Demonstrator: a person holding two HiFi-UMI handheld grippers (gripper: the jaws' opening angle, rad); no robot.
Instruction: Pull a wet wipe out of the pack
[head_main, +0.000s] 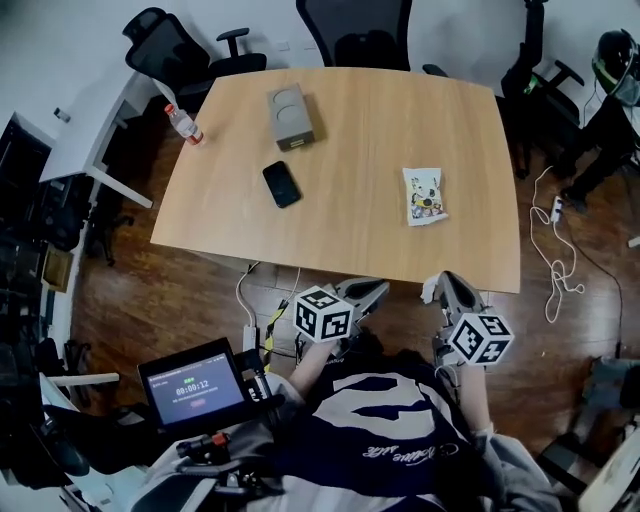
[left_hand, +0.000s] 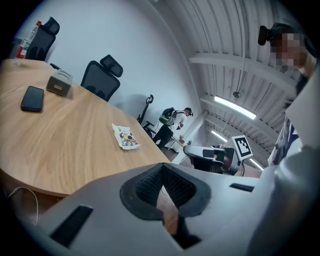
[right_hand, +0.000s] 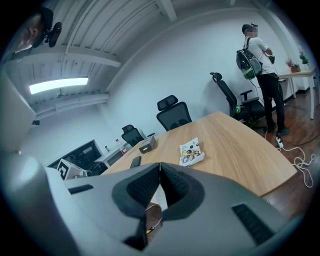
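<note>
Wipe pack (head_main: 425, 195), cartoon print, lettering illegible, on table (head_main: 350, 230)

white pack (head_main: 424, 195), seemingly cartoon-printed; black phone (head_main: 281, 184)

An office — a wooden meeting table (head_main: 340, 190) ringed by swivel chairs (head_main: 355, 30).

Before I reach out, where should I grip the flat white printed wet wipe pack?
Probably its near short edge, coming low from your side with the right gripper: the white printed wet wipe pack lies flat, lengthwise away from you, on that side. Its flap is too small to see.
</note>
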